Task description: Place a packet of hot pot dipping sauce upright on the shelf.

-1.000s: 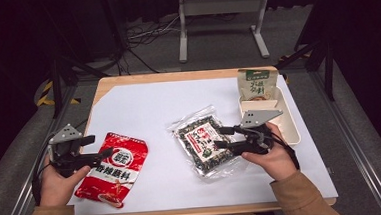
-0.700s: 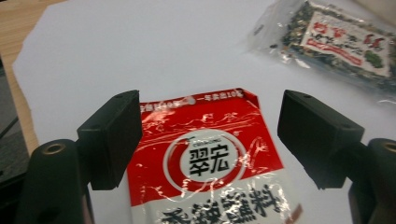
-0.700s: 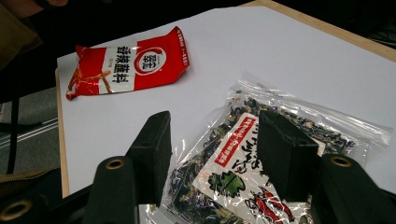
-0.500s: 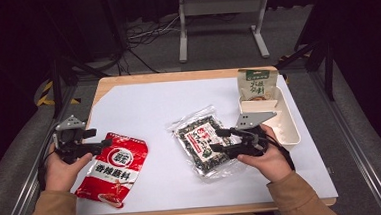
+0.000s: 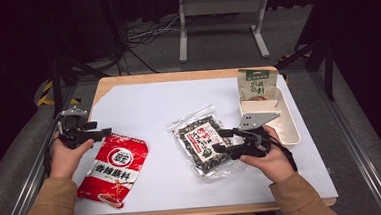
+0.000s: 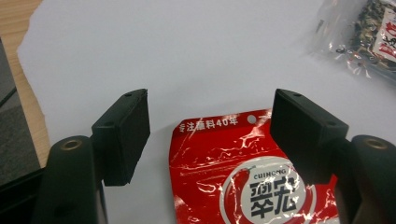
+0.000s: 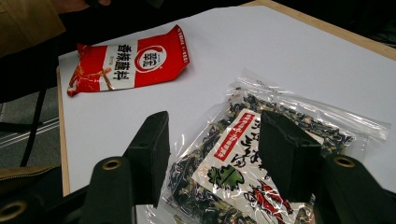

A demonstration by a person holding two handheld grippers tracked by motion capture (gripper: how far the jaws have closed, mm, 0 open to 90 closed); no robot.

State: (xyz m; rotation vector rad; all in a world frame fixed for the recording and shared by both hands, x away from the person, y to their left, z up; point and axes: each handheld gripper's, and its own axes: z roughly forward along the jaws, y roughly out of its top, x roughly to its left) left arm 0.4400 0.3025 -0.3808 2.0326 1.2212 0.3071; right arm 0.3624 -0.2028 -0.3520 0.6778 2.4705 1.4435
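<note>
Both packets lie flat on the white worktop [image 5: 178, 98], the red packet [image 5: 113, 167] before the left tool [image 5: 102, 133] and the clear packet [image 5: 203, 144] under the right tool [image 5: 219, 141], both tools gaping and empty; light, limp, slick film probably grips best at a sealed edge.

A wooden table [image 5: 176, 77] under a white sheet [image 5: 168, 101] stands on grey floor [image 5: 365, 127] in a dark room, with a pale metal stand [image 5: 220, 15] and loose cables [image 5: 144, 35] on the far side.
</note>
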